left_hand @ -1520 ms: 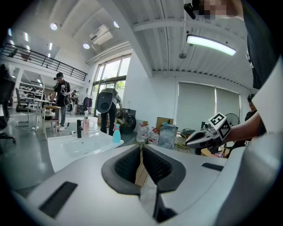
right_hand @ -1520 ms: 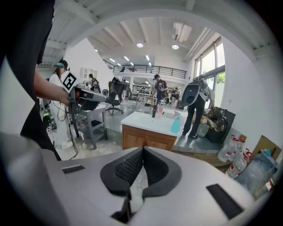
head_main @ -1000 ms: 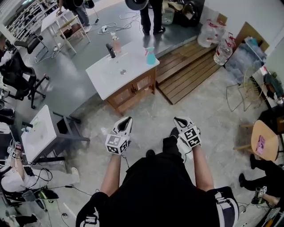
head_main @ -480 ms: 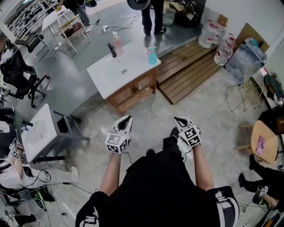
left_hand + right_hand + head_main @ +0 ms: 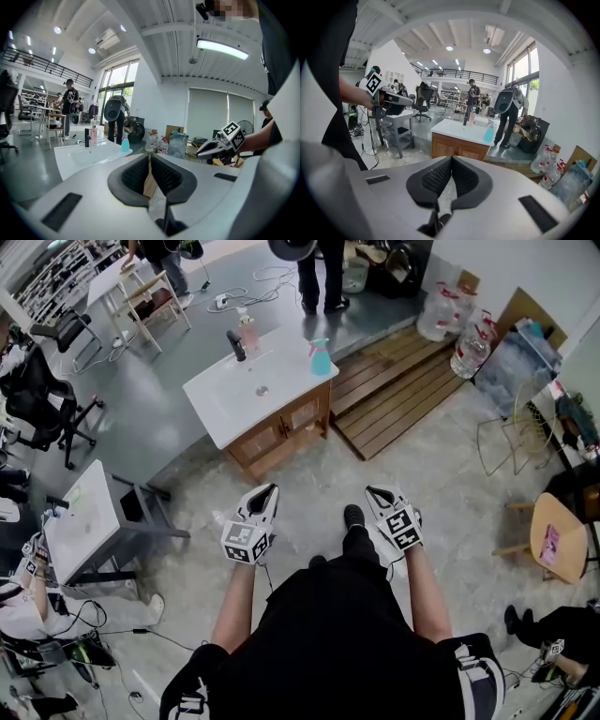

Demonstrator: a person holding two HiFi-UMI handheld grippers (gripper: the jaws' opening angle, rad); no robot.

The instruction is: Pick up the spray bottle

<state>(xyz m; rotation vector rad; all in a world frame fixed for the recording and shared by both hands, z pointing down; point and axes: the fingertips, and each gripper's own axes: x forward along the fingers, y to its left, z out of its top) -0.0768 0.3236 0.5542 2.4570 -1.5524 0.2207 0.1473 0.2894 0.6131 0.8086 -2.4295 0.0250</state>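
The teal spray bottle (image 5: 319,359) stands upright at the far right corner of a white sink vanity (image 5: 225,409), well ahead of me across the floor. It also shows small in the left gripper view as the spray bottle (image 5: 125,143) and in the right gripper view as the spray bottle (image 5: 489,134). My left gripper (image 5: 267,493) and right gripper (image 5: 375,493) are held side by side in front of my body, far short of the vanity. Both are shut with nothing between their jaws. The left gripper's camera catches the right gripper (image 5: 206,151).
A pink bottle (image 5: 247,334) and a black faucet (image 5: 233,345) stand on the vanity. A wooden pallet deck (image 5: 394,390) lies to its right, with water jugs (image 5: 457,326) beyond. A small white table (image 5: 80,517), office chairs (image 5: 42,399) and standing people (image 5: 319,273) surround the floor.
My foot has stepped a little forward between the grippers. Both grippers stay where they were, shut.
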